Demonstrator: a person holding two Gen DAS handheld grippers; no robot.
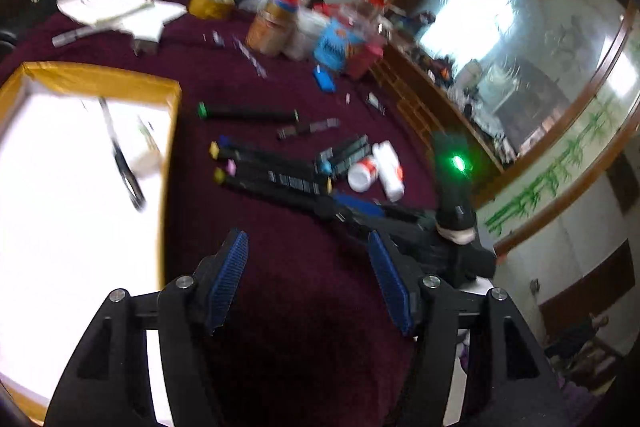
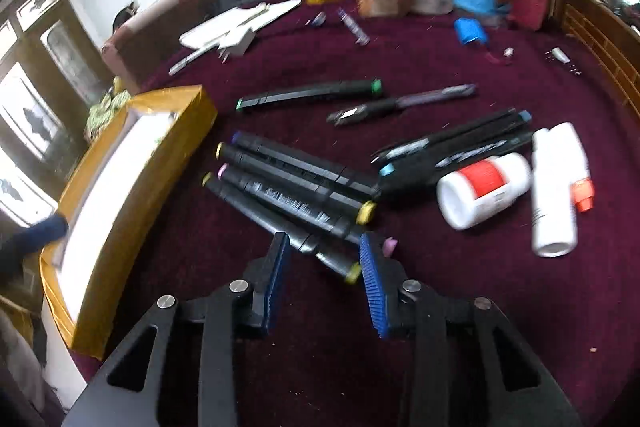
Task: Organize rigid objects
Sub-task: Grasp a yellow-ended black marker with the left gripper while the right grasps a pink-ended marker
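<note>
Holding our left gripper [image 1: 308, 275] with its jaws wide apart, we grip nothing; only maroon cloth [image 1: 288, 307] shows between the blue pads. Our right gripper [image 2: 322, 267] stands part open, its pads on either side of the near end of a yellow-capped black marker [image 2: 288, 227] without clearly pressing it. That marker lies flat, its long axis running from near right to far left, beside three more markers [image 2: 296, 179] lying the same way. Farther right lie two white bottles [image 2: 520, 187]. At left sits the yellow-edged white box [image 2: 120, 187], with scissors [image 1: 124, 163] inside.
</note>
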